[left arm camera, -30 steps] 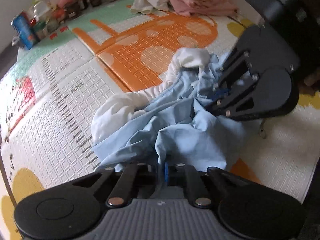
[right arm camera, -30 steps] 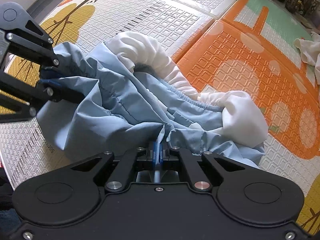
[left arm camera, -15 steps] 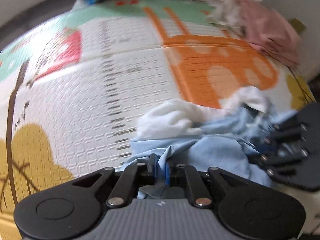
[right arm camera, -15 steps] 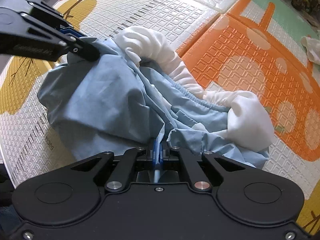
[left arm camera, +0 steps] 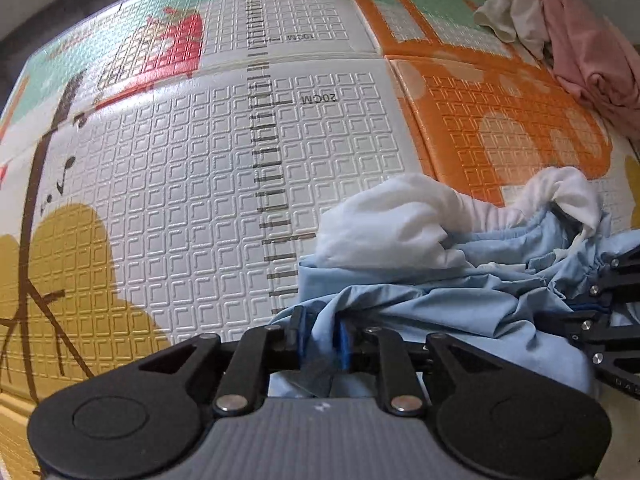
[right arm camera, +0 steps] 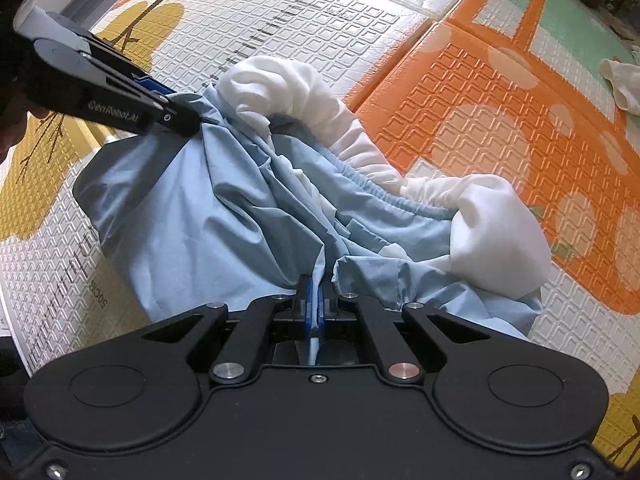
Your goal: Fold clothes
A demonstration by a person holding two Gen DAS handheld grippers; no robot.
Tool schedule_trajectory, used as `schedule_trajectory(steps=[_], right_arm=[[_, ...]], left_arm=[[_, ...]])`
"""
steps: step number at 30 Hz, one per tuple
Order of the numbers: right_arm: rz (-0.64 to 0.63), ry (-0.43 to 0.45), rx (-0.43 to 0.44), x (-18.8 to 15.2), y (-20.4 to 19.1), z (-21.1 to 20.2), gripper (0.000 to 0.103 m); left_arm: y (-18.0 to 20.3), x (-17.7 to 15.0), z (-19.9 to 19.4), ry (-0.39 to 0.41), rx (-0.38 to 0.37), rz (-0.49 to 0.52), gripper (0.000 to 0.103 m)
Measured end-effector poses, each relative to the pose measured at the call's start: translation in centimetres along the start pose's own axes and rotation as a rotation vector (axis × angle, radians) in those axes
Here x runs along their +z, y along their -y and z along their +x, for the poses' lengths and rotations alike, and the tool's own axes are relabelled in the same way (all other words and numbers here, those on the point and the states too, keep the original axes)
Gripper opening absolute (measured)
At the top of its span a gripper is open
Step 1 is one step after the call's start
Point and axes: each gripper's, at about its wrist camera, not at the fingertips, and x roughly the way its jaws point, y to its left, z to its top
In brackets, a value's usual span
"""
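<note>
Garment: I see a crumpled light-blue garment (right arm camera: 224, 232) with white gathered sleeves (right arm camera: 496, 236), bunched on the play mat (left arm camera: 168, 184).
Left gripper (left arm camera: 320, 338): my blue pads pinch a fold of blue cloth at the heap's near edge.
Right gripper (right arm camera: 316, 300): my jaws are clamped tight on a thin blue edge.
Spacing: both grippers grip opposite sides of the heap, fabric slack between them.
Background: pink and cream clothes (left arm camera: 560, 32) sit piled at the mat's far corner.
</note>
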Motion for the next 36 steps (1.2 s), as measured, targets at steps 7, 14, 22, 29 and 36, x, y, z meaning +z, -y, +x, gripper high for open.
schedule_trajectory(steps=[7,14,22,29,36], right_arm=[[0.023,0.078,-0.019,-0.1,-0.1,-2.3,0.002],[0.156,0.14,-0.048,0.6,2.5,-4.5,0.002],[0.232,0.1,-0.14,0.6,3.7,-1.6,0.001],[0.26,0.113,-0.112,0.2,4.0,-0.9,0.002],[0.34,0.278,-0.016,-0.5,5.5,-6.4,0.017]], left_arm=[[0.9,-0.4,-0.2,-0.01,0.016,0.046,0.022],[1.0,-0.5,0.2,-0.03,0.003,0.042,0.022],[0.5,-0.7,0.5,-0.044,-0.028,0.021,0.023],[0.8,-0.9,-0.3,-0.034,-0.033,0.021,0.024],[1.1,-0.9,-2.5,-0.005,-0.037,0.026,0.028]])
